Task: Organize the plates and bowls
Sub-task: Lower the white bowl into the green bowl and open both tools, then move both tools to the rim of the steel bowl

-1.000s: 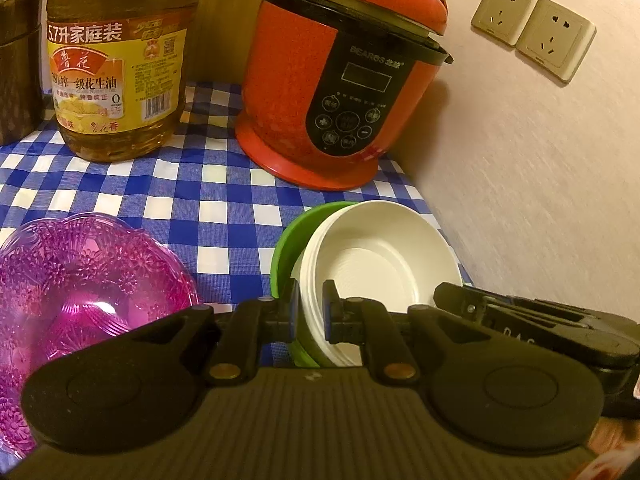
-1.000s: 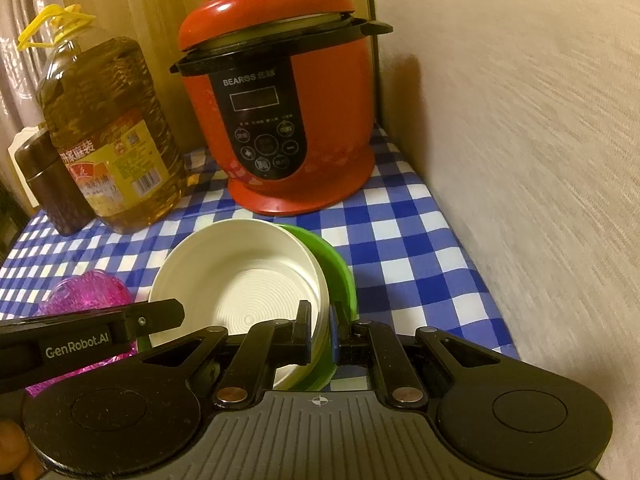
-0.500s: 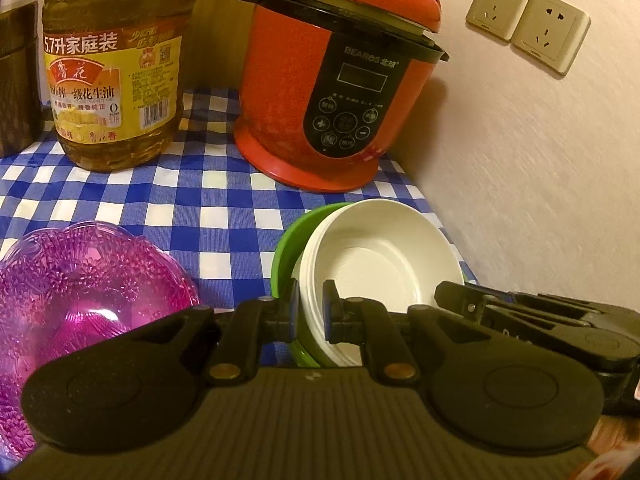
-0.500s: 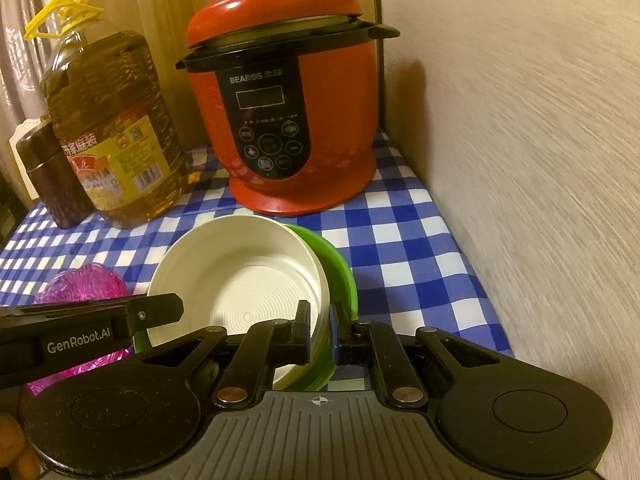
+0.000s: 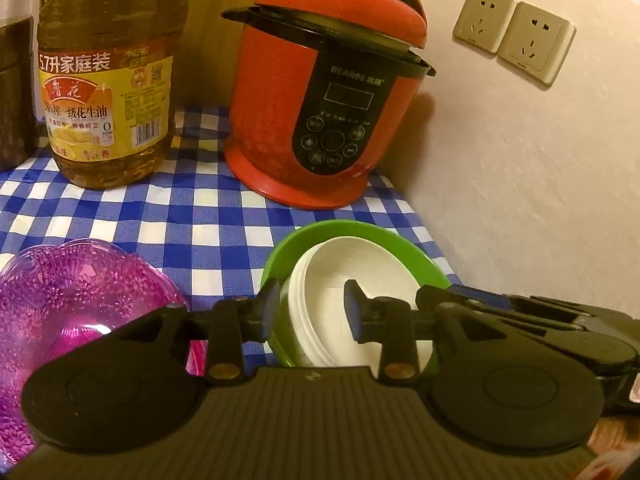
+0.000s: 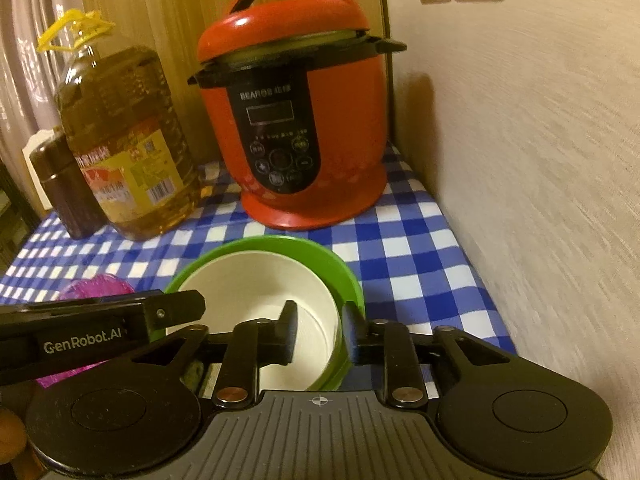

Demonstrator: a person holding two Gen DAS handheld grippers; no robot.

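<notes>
The stack of white plastic bowls (image 5: pixel 352 280) nested in the green plastic bowl (image 5: pixel 416 256) on the checked table (image 5: pixel 200 224) could tip or skid if a withdrawing finger snags a rim — both downward-tilted grippers, left gripper (image 5: pixel 310 310) and right gripper (image 6: pixel 318 328), are opening, rims between unpressed pads.

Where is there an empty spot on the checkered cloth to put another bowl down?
The widest bare patch of blue-and-white checkered cloth lies mid-table, bordered by the big yellow-labelled oil bottle, the red electric cooker, the purple patterned glass bowl and the green bowl holding white plates. A narrower strip runs between that green bowl and the wall. The back row is crowded.
</notes>
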